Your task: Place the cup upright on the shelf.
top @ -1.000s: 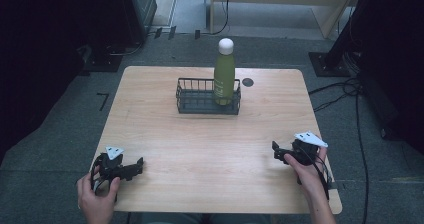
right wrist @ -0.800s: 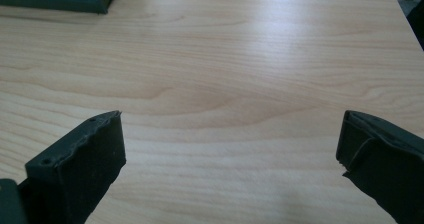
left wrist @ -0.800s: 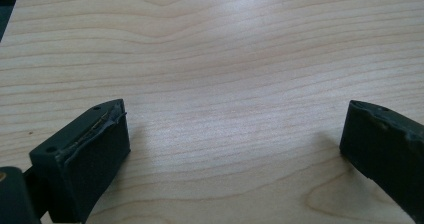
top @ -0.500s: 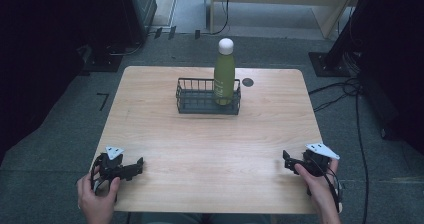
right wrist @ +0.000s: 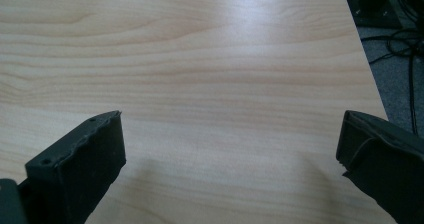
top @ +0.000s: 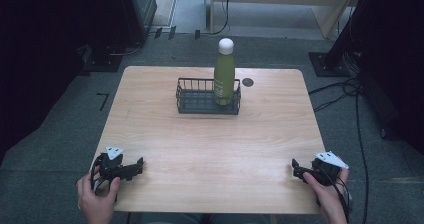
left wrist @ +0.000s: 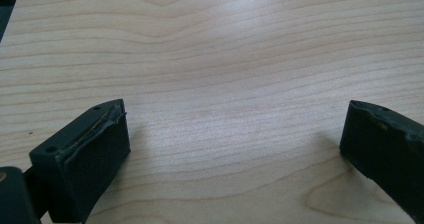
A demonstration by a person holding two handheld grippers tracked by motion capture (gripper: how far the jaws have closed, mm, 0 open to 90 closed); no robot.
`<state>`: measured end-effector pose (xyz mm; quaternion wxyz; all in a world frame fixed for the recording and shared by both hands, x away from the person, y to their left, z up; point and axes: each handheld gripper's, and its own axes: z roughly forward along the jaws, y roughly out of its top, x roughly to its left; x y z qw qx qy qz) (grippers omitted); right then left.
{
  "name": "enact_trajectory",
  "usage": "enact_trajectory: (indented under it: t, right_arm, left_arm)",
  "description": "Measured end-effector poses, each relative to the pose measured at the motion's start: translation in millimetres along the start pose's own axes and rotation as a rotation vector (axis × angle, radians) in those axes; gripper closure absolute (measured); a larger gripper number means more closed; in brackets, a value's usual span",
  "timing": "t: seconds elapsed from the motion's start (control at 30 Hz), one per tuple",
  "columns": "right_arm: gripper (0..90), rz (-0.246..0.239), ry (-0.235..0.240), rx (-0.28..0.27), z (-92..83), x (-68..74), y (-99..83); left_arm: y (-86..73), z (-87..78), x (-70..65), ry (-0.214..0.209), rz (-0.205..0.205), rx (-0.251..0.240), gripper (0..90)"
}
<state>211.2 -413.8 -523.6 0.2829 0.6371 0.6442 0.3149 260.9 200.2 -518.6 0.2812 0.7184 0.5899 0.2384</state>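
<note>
i see left gripper [top: 137, 163] at near-left corner of wooden surface [top: 210, 144], jaws spread wide, empty. right gripper [top: 296, 167] at near-right corner, jaws wide apart, empty. green bottle [top: 224, 76] upright in right end of wire basket [top: 200, 101], far centre, well apart from both.

Tabletop [top: 210, 134] evenly lit from above; surroundings dark. Soft glare on wood in gripper views; jaws slightly blurred, faint shadows beneath.
</note>
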Motion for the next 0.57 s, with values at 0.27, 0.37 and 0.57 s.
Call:
enact_trajectory:
  t: [0.27,0.37,0.57]
  right_arm:
    - [0.0,-0.021,-0.026,0.051,-5.4,-4.1,-6.7]
    - [0.0,-0.018,-0.020,0.076,-5.4,-3.8,-7.9]
    - [0.0,0.000,-0.018,0.082,-6.6,-4.9,-9.0]
  left_arm:
    - [-0.1,-0.1,0.1,0.000,0.002,0.001,0.0]
    - [-0.1,-0.1,0.1,0.000,0.002,0.001,0.0]
    - [0.0,0.0,-0.1,0.000,0.000,0.001,0.0]
